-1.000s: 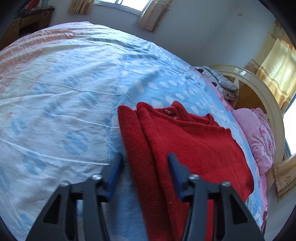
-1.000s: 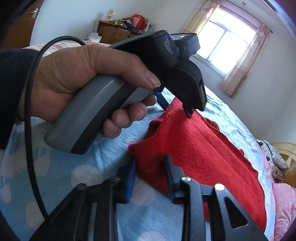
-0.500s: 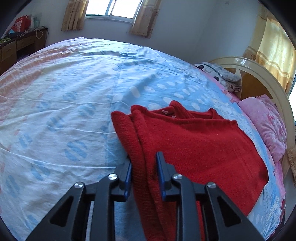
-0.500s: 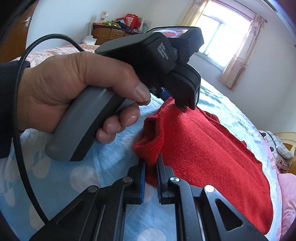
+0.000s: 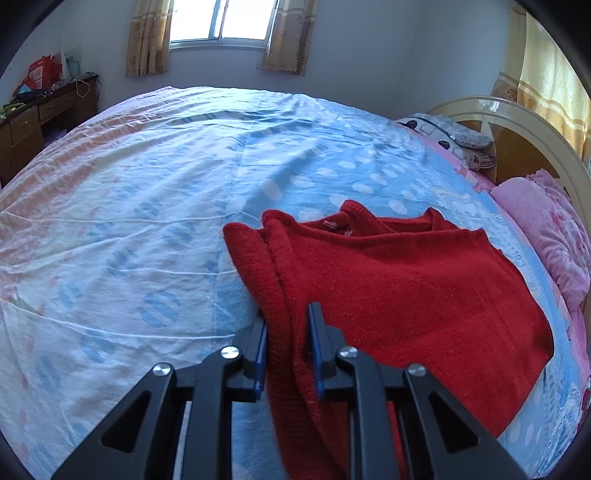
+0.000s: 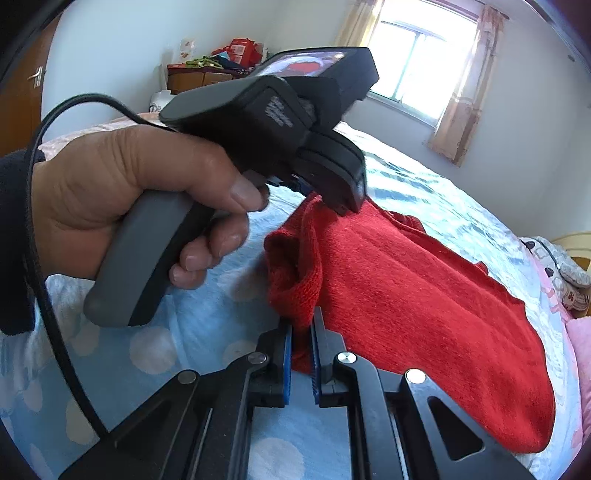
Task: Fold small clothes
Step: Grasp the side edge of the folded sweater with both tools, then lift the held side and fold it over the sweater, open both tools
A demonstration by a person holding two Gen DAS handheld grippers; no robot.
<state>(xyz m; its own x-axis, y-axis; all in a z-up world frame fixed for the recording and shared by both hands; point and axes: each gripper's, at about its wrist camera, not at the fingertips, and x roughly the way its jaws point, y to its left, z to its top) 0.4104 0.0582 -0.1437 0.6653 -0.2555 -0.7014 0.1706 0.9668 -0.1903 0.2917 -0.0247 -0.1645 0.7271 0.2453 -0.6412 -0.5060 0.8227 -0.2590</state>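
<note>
Two grippers clamp the red sweater (image 5: 406,288) on the bed (image 5: 147,206). Left gripper (image 5: 287,332), jaws just closing, pinches its folded edge; right gripper (image 6: 302,332) grips a corner. Left hand (image 6: 122,206) wraps its handle, angled down.

Bedroom in home. Big bed (image 5: 155,192) fills most of room, blue sheet with white dots. Curved headboard (image 5: 517,114) at far right, pink blanket (image 5: 546,229) and patterned pillow (image 5: 450,133) beside it. Window (image 5: 221,22) with tan curtains (image 5: 288,37) on far wall. Wooden desk with drawers (image 5: 33,122) at far left, red box and clutter on top. Brown door (image 6: 22,99) at left in right wrist view.
</note>
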